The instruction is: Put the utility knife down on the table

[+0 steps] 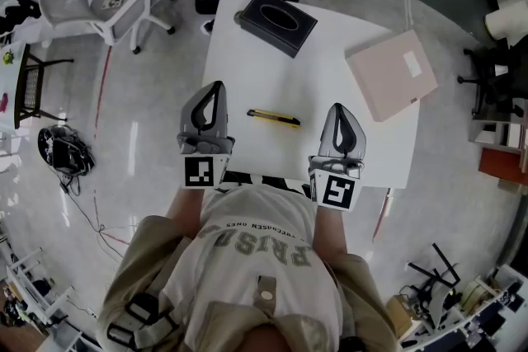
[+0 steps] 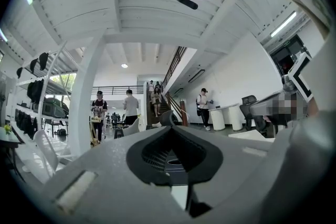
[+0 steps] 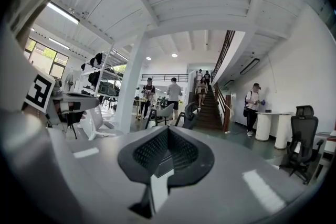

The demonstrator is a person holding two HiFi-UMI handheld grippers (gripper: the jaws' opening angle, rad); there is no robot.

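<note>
Left gripper (image 1: pixel 214 95) hovers at the table's (image 1: pixel 322 37) 7 o'clock edge, jaws shut tight on nothing. At its 3 o'clock the yellow utility knife (image 1: pixel 274 118) lies flat on the table, touching neither gripper. Right gripper (image 1: pixel 340 113), at 5 o'clock, is shut and empty too.

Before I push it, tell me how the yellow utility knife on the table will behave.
The utility knife looks slim and rigid, so it should lift stiff, probably light. It lies flat on the smooth white table, so a push would likely slide or spin it, not roll it.
</note>
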